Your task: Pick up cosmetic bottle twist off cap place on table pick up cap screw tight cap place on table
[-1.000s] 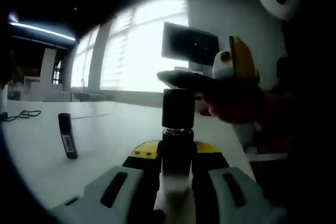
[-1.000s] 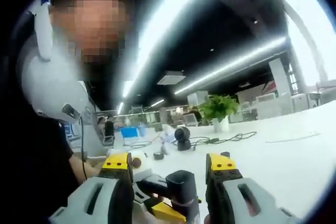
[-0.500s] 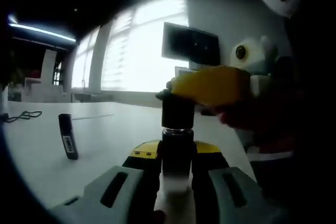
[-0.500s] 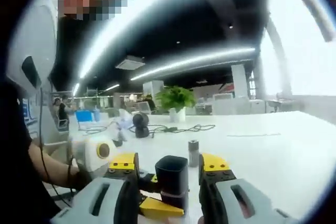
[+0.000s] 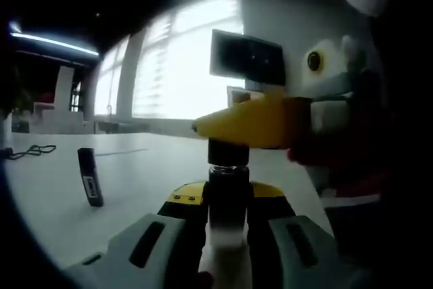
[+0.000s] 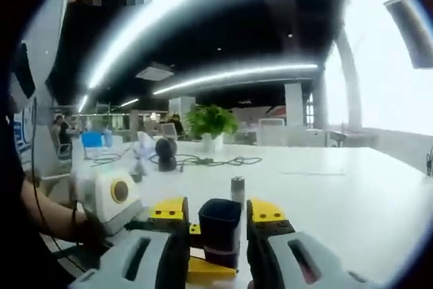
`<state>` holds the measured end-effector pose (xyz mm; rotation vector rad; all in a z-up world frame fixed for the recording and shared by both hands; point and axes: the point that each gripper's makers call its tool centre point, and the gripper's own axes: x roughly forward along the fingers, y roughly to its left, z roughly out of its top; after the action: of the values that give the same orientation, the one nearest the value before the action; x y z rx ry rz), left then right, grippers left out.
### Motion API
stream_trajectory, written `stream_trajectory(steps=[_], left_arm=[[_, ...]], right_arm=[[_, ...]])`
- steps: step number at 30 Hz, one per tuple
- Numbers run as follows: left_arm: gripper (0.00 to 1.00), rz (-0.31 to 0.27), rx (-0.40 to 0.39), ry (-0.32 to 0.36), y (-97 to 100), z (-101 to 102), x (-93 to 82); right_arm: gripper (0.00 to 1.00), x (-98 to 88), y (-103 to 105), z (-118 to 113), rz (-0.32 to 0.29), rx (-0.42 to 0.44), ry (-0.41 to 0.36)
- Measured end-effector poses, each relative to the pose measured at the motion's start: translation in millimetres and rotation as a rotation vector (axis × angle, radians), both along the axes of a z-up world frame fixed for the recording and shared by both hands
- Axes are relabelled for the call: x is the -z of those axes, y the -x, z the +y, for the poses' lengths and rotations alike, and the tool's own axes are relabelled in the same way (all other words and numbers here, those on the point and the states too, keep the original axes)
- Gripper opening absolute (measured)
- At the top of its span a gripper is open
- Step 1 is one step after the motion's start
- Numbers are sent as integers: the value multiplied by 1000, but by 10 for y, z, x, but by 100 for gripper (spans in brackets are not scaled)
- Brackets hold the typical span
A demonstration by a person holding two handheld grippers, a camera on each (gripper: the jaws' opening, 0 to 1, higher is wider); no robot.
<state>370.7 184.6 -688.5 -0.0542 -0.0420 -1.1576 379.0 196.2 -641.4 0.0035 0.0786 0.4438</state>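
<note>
The left hand-held gripper [image 5: 226, 235] is clamped on the cosmetic bottle [image 5: 227, 194], holding it upright between its jaws so the neck cannot turn. Directly above it, the right hand-held gripper [image 5: 254, 121] reaches in from the right, its yellow jaw lying across the bottle's top where the black cap [image 5: 228, 151] sits. In the right gripper view, that right hand-held gripper [image 6: 220, 225] is closed around the cap [image 6: 219, 225], with the left hand-held gripper's yellow tip [image 6: 210, 269] just below it. One gripper anchoring and the other gripping the cap suits a twisting step; whether the cap is being loosened or tightened cannot be told.

The bottle has a clear band under the cap and a paler lower body; its contents are too dim to make out.

Beyond the left hand-held gripper, to its left, a small dark stick-shaped item [image 5: 88, 176] stands on the white desk [image 5: 135, 167]. Beyond the right hand-held gripper, a small silver-topped object [image 6: 237, 189] stands on the desk [image 6: 352, 201], with a potted plant [image 6: 211, 124] farther off.
</note>
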Motion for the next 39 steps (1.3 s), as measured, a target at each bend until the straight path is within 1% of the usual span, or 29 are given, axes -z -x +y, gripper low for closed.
stream_trajectory(steps=[2, 7, 9, 11, 14, 18, 21, 26, 27, 28, 29, 33, 39], left_arm=[[12, -2, -3, 0, -5, 3, 0], [12, -2, -5, 0, -8, 6, 2], [12, 1, -5, 1, -7, 9, 3], [12, 1, -4, 1, -7, 10, 3], [12, 3, -3, 2, -7, 10, 4], [12, 5, -5, 3, -13, 14, 3], [12, 6, -8, 4, -19, 17, 3], [12, 6, -9, 4, -26, 18, 2], [12, 7, -9, 4, -26, 19, 2], [12, 8, -10, 5, -27, 19, 2], [12, 6, -13, 4, -34, 21, 1], [12, 3, -28, 2, -53, 35, 0], [12, 3, -49, 3, -91, 59, -2]], right_arm=[[18, 19, -11, -3, 7, 14, -4], [17, 40, -22, -18, 5, 47, 4], [17, 39, -24, -17, 1, 37, 7], [17, 37, -21, -18, 3, 9, -2], [17, 43, -21, 6, 3, -53, 15], [17, 45, -22, 47, 13, -153, 4], [17, 46, -32, 39, 20, -197, 0], [17, 43, -22, 83, 9, -273, 27], [17, 38, -12, 103, 8, -299, 22], [17, 36, -28, 91, 17, -303, 0], [17, 38, -24, 101, 10, -316, -2], [17, 36, -39, 133, 28, -379, -24], [17, 30, -39, 214, -1, -481, 8]])
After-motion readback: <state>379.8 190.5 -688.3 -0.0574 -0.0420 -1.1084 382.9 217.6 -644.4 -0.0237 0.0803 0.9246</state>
